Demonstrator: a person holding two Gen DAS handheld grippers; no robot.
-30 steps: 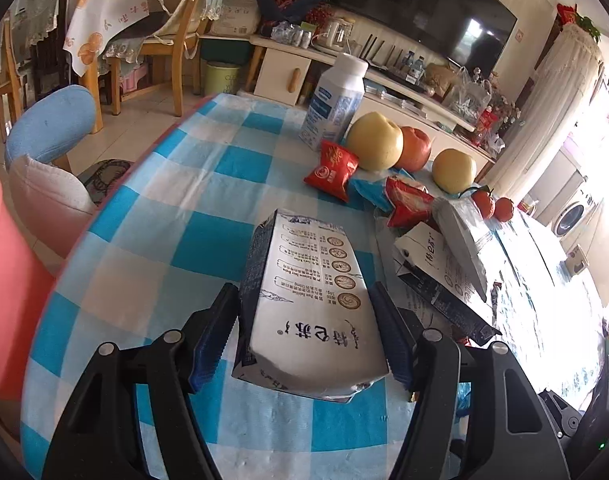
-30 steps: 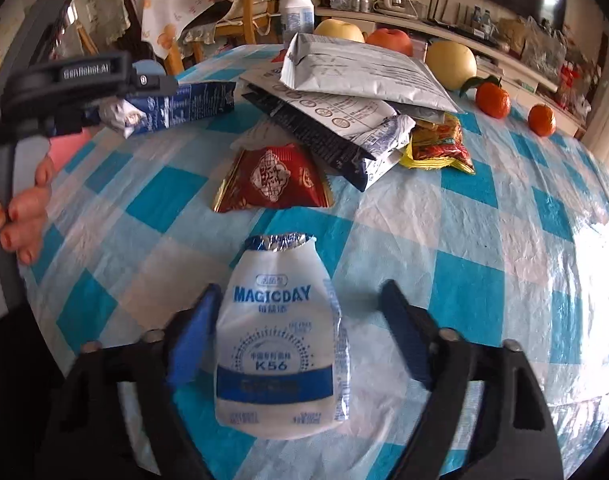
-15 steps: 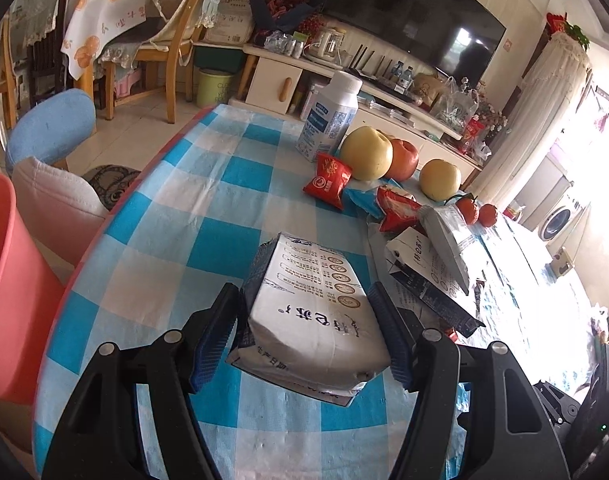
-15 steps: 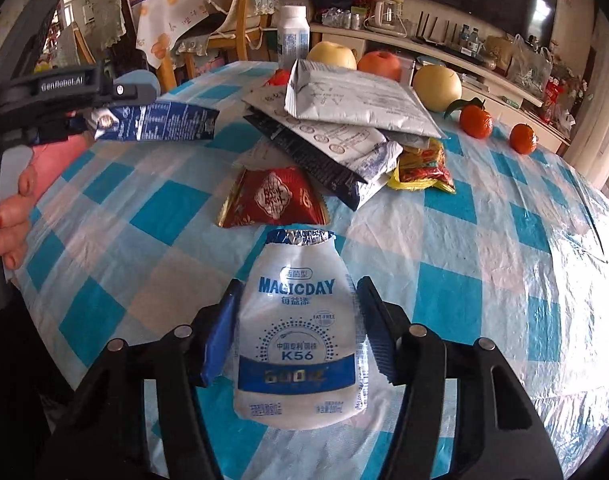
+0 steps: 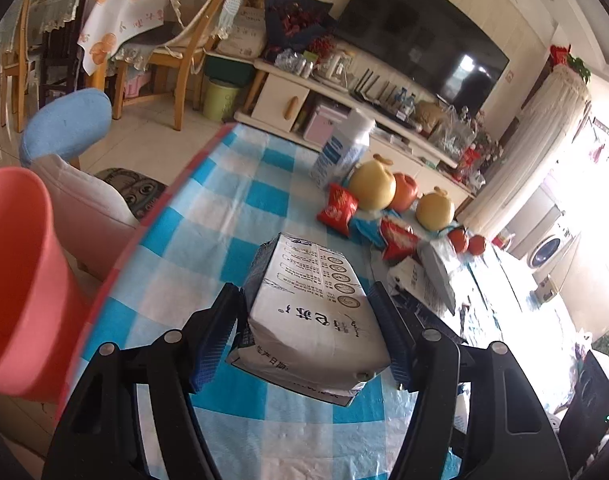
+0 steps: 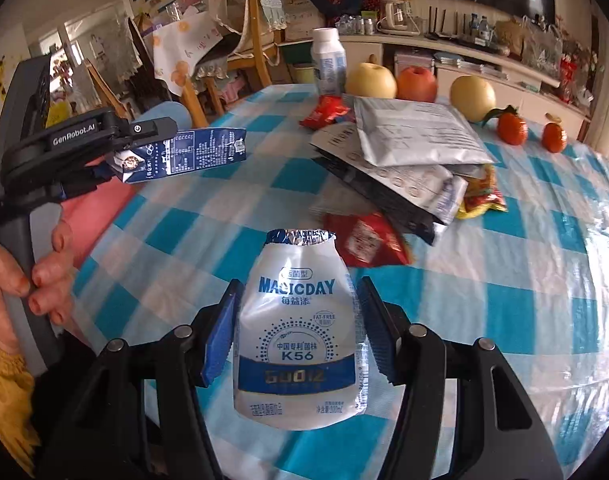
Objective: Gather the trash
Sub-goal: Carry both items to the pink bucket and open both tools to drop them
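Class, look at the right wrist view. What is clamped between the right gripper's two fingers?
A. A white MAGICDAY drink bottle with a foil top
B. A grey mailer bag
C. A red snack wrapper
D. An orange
A: the right gripper has its blue pads pressed against both sides of the white MAGICDAY bottle, while the red snack wrapper lies on the table beyond it.

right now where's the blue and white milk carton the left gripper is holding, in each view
Left wrist: the blue and white milk carton sits bottom centre, clamped in the left gripper, white face up.
Right wrist: the carton is upper left, held level above the table, blue side showing.
Shared landmark: the white plastic bottle at the table's far edge, beside the yellow pear.
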